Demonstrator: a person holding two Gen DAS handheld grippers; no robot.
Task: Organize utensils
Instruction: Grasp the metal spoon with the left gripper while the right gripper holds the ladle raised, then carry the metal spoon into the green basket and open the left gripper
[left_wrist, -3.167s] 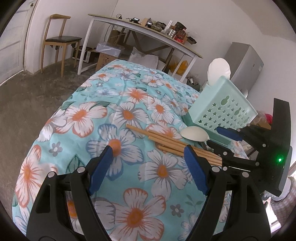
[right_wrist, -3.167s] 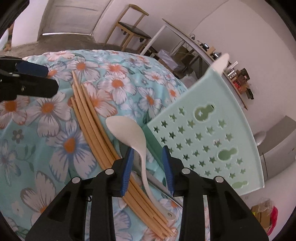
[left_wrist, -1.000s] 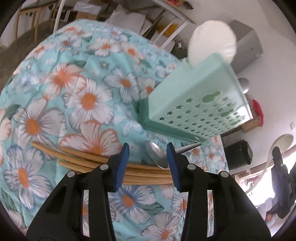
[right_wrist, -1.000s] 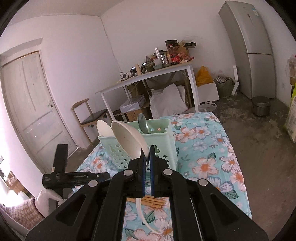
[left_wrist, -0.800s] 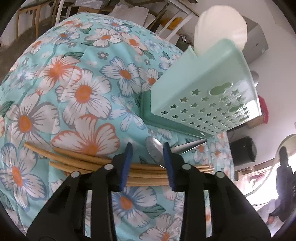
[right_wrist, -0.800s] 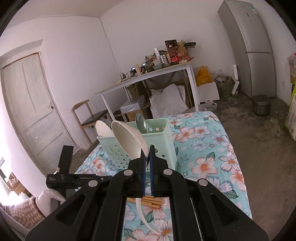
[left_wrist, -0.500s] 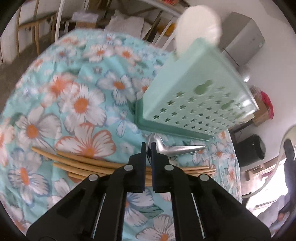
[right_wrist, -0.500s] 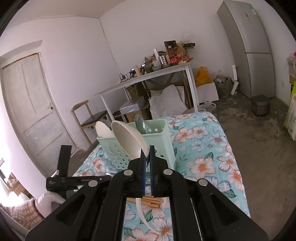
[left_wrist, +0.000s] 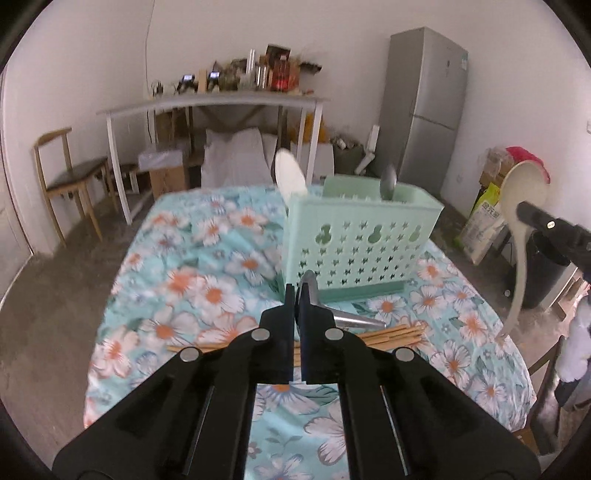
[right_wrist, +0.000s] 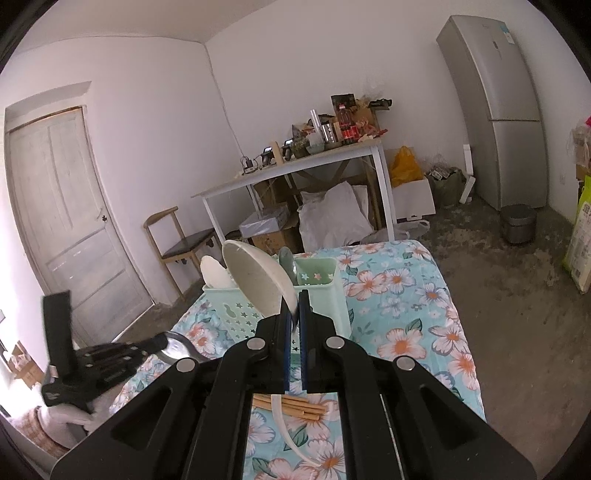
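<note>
Fingers pinch metal spoon, seemingly clear of caddy edge.

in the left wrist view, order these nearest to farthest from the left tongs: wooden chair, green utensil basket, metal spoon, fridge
1. metal spoon: clamped in the left tongs, handle sticking out to the right.
2. green utensil basket: just beyond the tips, on the floral cloth.
3. wooden chair and fridge: both at the room's far walls, chair left, fridge right; too close to rank.
</note>
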